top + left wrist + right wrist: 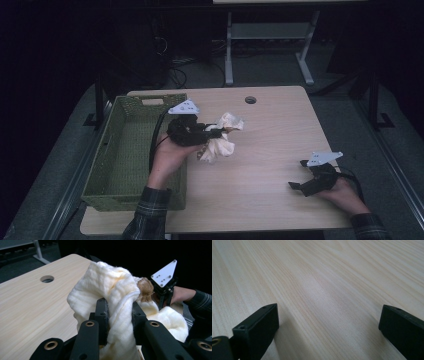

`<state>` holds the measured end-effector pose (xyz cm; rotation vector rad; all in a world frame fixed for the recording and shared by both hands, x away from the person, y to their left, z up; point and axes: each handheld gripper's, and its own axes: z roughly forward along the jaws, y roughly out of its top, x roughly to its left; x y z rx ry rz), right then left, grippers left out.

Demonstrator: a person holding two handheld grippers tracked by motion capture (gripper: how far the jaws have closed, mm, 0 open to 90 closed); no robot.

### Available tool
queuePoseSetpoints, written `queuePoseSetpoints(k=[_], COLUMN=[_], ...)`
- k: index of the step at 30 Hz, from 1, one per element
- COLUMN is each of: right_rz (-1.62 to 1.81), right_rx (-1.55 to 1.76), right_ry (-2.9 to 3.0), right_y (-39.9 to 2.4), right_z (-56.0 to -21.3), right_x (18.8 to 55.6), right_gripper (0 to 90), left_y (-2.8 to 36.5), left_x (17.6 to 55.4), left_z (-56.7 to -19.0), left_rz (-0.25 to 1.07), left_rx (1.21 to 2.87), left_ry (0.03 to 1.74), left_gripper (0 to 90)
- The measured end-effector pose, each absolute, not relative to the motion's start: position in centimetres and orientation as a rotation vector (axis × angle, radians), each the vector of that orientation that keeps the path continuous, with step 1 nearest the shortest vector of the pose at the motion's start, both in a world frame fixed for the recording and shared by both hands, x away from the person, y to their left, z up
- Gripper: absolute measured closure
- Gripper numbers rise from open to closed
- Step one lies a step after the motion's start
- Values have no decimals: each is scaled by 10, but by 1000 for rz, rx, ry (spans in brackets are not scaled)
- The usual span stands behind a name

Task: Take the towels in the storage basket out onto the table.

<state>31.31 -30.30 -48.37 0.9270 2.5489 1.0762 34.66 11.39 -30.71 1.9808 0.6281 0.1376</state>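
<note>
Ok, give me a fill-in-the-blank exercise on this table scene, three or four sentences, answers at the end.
1. The left tongs are shut on a cream-coloured ____.
2. The green basket sits at the table's ____ edge in the high view.
3. The right tongs rest on the table with jaws ____ and nothing between them.
4. Near the far edge, the tabletop has a round ____.

Missing words: cloth; left; open; hole
</note>
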Motion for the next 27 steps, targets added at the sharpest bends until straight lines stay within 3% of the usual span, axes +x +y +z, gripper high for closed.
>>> queuePoseSetpoints(k=[27], right_rz=[1078], right_rx=[923], right_ry=[2547], right_y=[-303], right_z=[-484], right_x=[313], right_gripper=[25], left_y=[43], left_x=[348], left_z=[-337], left_rz=[87], left_rx=[2022], left_ry=[556], left_gripper=[737])
